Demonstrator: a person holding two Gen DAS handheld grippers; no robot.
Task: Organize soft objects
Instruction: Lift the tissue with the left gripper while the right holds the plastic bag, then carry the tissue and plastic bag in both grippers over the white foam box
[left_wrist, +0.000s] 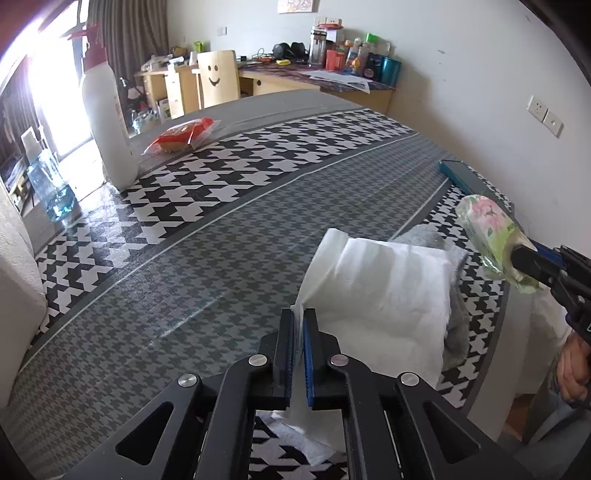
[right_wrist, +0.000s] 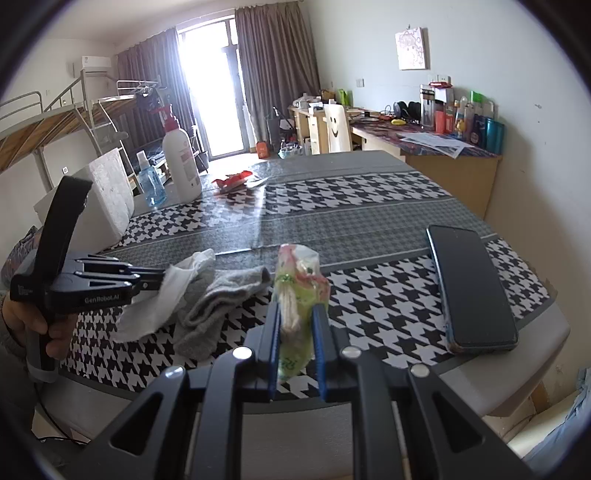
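My left gripper (left_wrist: 299, 314) is shut on a white tissue sheet (left_wrist: 380, 288), which drapes to the right over a grey sock (left_wrist: 456, 295) on the table. In the right wrist view the left gripper (right_wrist: 162, 282) pinches the tissue (right_wrist: 155, 306) beside the grey sock (right_wrist: 218, 302). My right gripper (right_wrist: 298, 314) is shut on a green and pink tissue pack (right_wrist: 297, 295) and holds it above the table's near edge. In the left wrist view the pack (left_wrist: 487, 229) hangs in the right gripper (left_wrist: 517, 254) just right of the sock.
A dark phone (right_wrist: 469, 288) lies at the right on the houndstooth tablecloth (right_wrist: 369, 206). At the far left stand a white pump bottle (right_wrist: 181, 162), a blue spray bottle (right_wrist: 149, 184) and a red snack packet (right_wrist: 236, 181). A white foam block (right_wrist: 103, 199) sits at the left edge.
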